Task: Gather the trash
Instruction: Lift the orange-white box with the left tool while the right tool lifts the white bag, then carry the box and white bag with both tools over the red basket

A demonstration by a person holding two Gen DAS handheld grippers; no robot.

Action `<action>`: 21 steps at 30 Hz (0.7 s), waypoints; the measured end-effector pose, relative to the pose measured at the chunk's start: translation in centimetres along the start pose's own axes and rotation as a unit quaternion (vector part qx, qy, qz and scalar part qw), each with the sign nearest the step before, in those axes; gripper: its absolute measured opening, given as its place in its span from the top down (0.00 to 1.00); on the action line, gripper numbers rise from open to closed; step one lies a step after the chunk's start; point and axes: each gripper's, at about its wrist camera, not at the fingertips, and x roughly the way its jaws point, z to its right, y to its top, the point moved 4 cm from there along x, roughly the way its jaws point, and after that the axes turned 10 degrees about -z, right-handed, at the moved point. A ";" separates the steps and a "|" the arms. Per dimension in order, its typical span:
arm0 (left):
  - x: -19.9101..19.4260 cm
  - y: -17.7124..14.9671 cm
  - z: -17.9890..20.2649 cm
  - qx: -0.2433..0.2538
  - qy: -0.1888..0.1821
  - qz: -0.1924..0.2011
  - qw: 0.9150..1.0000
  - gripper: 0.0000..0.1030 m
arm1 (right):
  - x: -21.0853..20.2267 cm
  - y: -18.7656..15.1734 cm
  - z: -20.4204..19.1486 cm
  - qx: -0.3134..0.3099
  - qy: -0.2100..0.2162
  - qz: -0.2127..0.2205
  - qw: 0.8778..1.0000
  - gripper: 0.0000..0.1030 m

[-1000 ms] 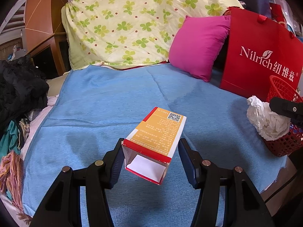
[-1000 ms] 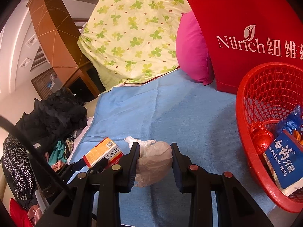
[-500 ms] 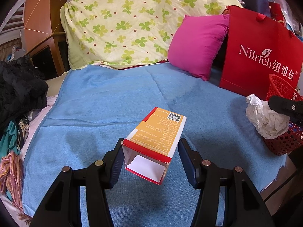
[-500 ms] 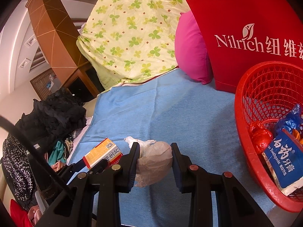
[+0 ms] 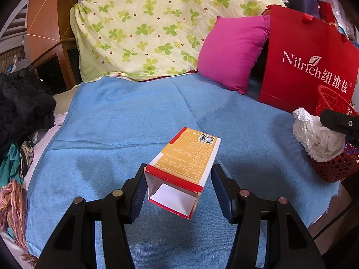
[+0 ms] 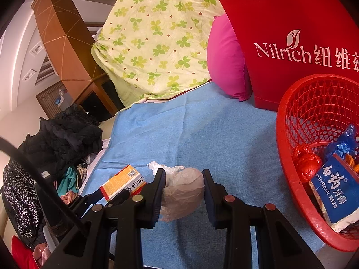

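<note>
Left gripper (image 5: 178, 186) clamps an open-ended orange and red carton (image 5: 187, 163) by its near end, held above the blue blanket (image 5: 125, 121). Right gripper (image 6: 182, 192), narrowly closed, squeezes a crumpled tissue wad (image 6: 182, 190) just left of the red mesh basket (image 6: 289, 168), which holds a toothpaste box (image 6: 332, 192) and wrappers. Farther back stand a red bag (image 6: 291, 44) and pink pillow (image 5: 233, 51).

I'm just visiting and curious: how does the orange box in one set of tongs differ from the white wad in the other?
The orange box is stiff, straight-edged and printed, its near end open; the crumpled tissue wad is soft, rounded and plain. The box is long and reaches well past the left tongs; the wad bulges between the right tongs. Both are trash held above the blue blanket, outside the red basket.
</note>
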 end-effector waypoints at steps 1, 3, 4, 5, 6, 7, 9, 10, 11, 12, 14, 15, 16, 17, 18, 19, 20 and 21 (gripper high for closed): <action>0.0 0.0 0.0 -0.001 -0.001 0.000 1.000 0.44 | -0.1 0.0 0.1 0.000 0.000 0.001 1.000 0.66; 0.0 -0.1 0.1 -0.001 -0.003 -0.002 1.000 0.44 | -0.2 0.0 0.2 0.001 0.000 0.001 1.000 0.66; 0.1 -0.1 0.1 -0.001 -0.003 -0.003 1.000 0.44 | -0.3 0.0 0.2 0.001 0.000 0.002 1.000 0.66; 0.1 -0.2 0.2 0.000 -0.002 -0.003 1.000 0.44 | -0.4 0.0 0.3 0.001 0.001 0.003 1.000 0.66; 0.1 -0.1 0.3 -0.001 -0.002 -0.002 1.000 0.44 | -0.5 0.0 0.4 0.002 0.001 0.004 1.000 0.66; 0.1 -0.1 0.3 -0.001 -0.003 -0.002 1.000 0.44 | -0.6 0.1 0.4 0.002 0.002 0.004 1.000 0.66; 0.0 -0.1 0.4 -0.002 -0.006 -0.002 1.000 0.44 | -0.8 0.0 0.5 0.004 0.002 0.006 1.000 0.66; -0.1 -0.1 0.5 -0.002 -0.005 -0.001 1.000 0.44 | -1.0 0.0 0.5 0.004 0.003 0.007 1.000 0.66; -0.2 -0.1 0.5 -0.002 -0.004 0.000 1.000 0.44 | -1.1 0.0 0.6 0.004 0.003 0.008 1.000 0.66; -0.3 -0.1 0.5 -0.003 -0.004 0.001 1.000 0.44 | -1.3 0.0 0.5 0.005 0.004 0.010 1.000 0.66; -0.6 -0.2 0.8 -0.004 -0.004 0.002 1.000 0.44 | -1.6 0.0 0.6 0.005 0.006 0.013 1.000 0.66; -0.8 -0.3 0.9 -0.004 -0.004 0.002 1.000 0.44 | -1.8 0.0 0.6 0.006 0.006 0.014 1.000 0.66; -1.0 -0.3 0.9 -0.006 -0.003 0.002 1.000 0.44 | -2.0 0.0 0.7 0.006 0.007 0.016 1.000 0.66; -1.2 -0.3 0.9 -0.009 -0.003 0.003 1.000 0.44 | -2.2 0.1 0.7 0.007 0.008 0.018 1.000 0.66; -1.6 -0.4 0.8 -0.012 -0.004 0.004 1.000 0.44 | -2.4 0.1 0.7 0.006 0.010 0.020 1.000 0.66; -1.9 -0.3 0.8 -0.015 -0.005 0.005 1.000 0.44 | -2.5 0.1 0.7 0.006 0.011 0.021 1.000 0.66; -2.3 -0.3 0.9 -0.017 -0.005 0.008 1.000 0.44 | -2.8 0.1 0.7 0.006 0.012 0.024 1.000 0.66; -2.7 -0.2 0.9 -0.018 -0.004 0.010 1.000 0.44 | -3.0 0.2 0.8 0.006 0.013 0.026 1.000 0.66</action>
